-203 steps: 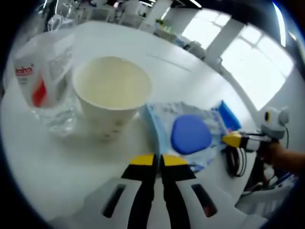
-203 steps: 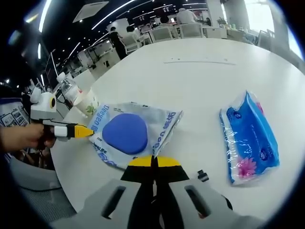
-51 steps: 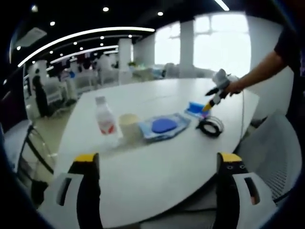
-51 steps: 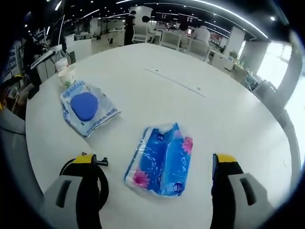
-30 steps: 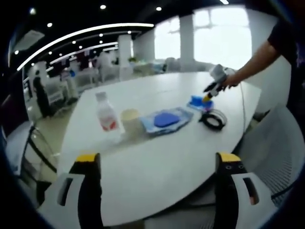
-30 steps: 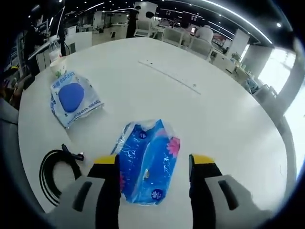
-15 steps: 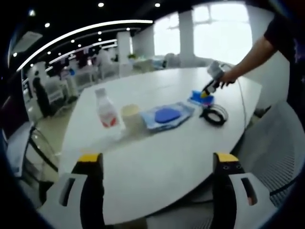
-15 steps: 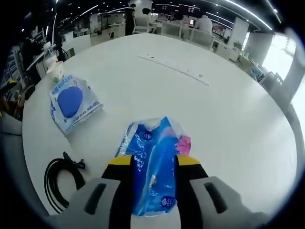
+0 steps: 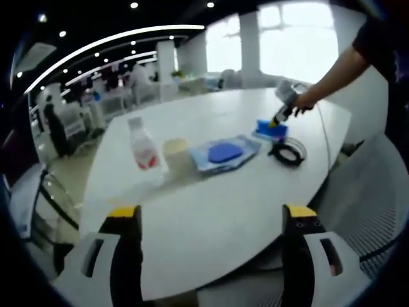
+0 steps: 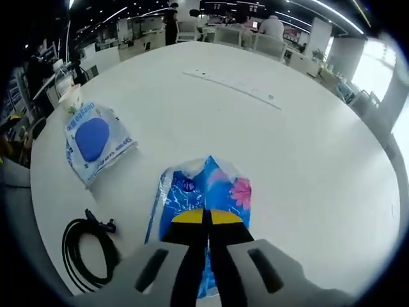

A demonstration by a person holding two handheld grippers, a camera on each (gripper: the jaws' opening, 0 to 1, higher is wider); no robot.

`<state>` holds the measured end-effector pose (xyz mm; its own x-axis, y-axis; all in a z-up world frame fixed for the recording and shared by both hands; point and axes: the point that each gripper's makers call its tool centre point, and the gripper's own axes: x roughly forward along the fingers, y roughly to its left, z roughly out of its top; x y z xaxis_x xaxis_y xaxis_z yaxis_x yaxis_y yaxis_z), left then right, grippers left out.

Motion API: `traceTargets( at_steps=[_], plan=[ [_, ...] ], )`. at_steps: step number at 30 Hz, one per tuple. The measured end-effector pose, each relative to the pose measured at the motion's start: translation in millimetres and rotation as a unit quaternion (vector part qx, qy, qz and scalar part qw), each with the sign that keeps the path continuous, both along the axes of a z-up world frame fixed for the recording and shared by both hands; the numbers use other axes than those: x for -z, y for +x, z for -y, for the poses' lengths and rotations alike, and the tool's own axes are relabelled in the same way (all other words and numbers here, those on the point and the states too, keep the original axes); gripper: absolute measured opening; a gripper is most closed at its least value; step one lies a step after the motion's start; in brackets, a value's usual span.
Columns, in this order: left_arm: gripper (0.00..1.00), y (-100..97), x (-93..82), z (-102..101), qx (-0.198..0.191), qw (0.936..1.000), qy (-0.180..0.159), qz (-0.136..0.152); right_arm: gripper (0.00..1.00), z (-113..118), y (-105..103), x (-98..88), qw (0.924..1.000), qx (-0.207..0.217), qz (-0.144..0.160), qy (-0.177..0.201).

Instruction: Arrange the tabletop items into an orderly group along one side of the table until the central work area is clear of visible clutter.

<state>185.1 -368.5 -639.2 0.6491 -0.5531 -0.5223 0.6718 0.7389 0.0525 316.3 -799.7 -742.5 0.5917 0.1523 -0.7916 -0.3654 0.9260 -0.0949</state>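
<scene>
Tissue pack (image 10: 206, 192), blue with a pink flower, lies on the white table (image 10: 268, 128) at six o'clock in our right gripper view, and our right gripper (image 10: 206, 217) has its jaws pressed together on the pack's near end. At nine o'clock sits the wipes pouch (image 10: 94, 142); a coiled black cable (image 10: 86, 252) lies at seven. In our left gripper view, our left gripper (image 9: 211, 214) hangs with jaws spread wide, short of the table edge. A bottle (image 9: 142, 152) and paper cup (image 9: 177, 157) stand side by side near eleven.
</scene>
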Motion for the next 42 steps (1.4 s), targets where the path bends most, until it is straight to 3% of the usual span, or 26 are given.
traceTargets(
  at_steps=[13,22,32,41,42],
  plan=[
    [0.86,-1.5,-2.8,3.3,0.005,0.9999,-0.009,0.003,0.0,-15.8,-7.8,-25.4,0.9992,-0.034,0.018,0.0],
    [0.85,-1.9,-4.2,3.5,0.004,0.9999,-0.015,0.007,0.0,-31.9,-7.1,-43.3,0.9923,-0.118,0.021,-0.03],
    [0.85,-0.9,-5.9,3.1,0.0,0.9998,-0.018,0.011,0.0,-40.1,1.1,-47.1,0.9728,-0.217,0.024,-0.078],
    [0.84,-0.4,-4.8,1.3,-0.002,0.9998,-0.019,0.008,0.0,-42.1,9.6,-44.5,0.9487,-0.292,0.023,-0.119],
    [0.84,-0.4,-4.7,1.1,-0.002,0.9998,-0.019,0.007,0.0,-43.3,9.7,-43.7,0.9432,-0.306,0.023,-0.127]
  ],
)
